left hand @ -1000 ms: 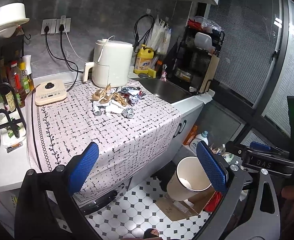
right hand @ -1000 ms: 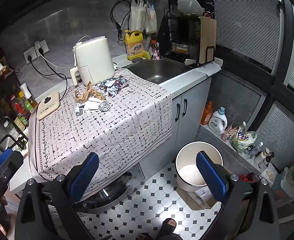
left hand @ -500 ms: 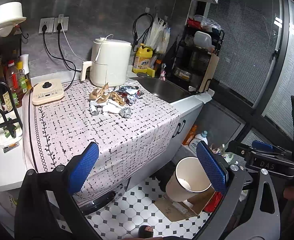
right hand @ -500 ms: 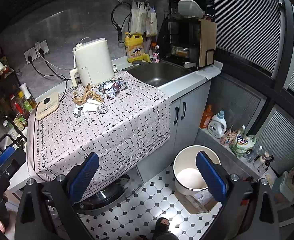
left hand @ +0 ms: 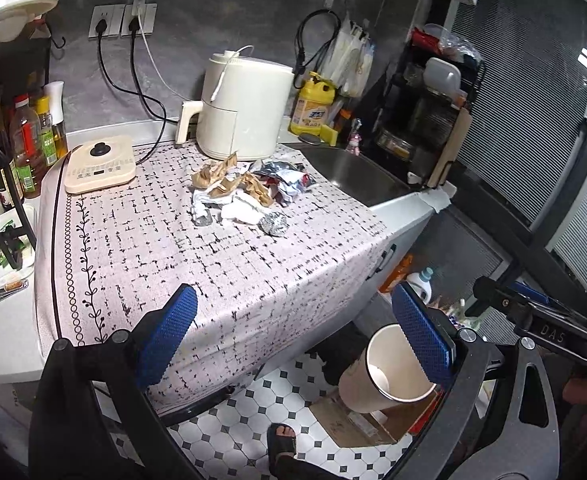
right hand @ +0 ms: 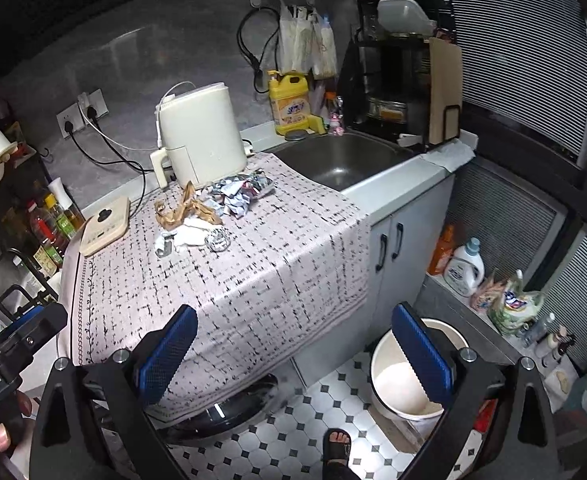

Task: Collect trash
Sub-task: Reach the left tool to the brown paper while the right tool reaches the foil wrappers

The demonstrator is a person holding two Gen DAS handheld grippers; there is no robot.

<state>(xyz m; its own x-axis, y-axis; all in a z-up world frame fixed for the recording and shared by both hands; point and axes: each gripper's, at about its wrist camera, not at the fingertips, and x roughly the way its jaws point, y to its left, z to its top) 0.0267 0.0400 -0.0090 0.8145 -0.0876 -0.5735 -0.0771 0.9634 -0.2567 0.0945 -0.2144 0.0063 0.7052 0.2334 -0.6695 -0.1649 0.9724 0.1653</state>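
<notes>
Hovering at the bottom of both views, the left gripper (left hand: 293, 336) and the right gripper (right hand: 293, 348) have their blue pads spread wide with nothing between them. Just beyond the left gripper's pads lies the patterned tablecloth (left hand: 221, 264), draped over the counter's front edge. Up toward the centre of the frame sits the trash pile (left hand: 245, 192): brown crumpled paper, white scraps, shiny foil wrappers and a small foil ball (left hand: 274, 223) at its near edge, all resting on the cloth. Directly behind the pile stands a cream air fryer (left hand: 241, 108), and to the left a flat cream appliance (left hand: 99, 164). In the right-wrist view the pile (right hand: 209, 212) shows at centre-left. Lower right, on the tiled floor, a cream waste bin (right hand: 389, 392) stands open beside the cabinet. A sandalled foot (right hand: 337, 442) shows at the bottom edge.
</notes>
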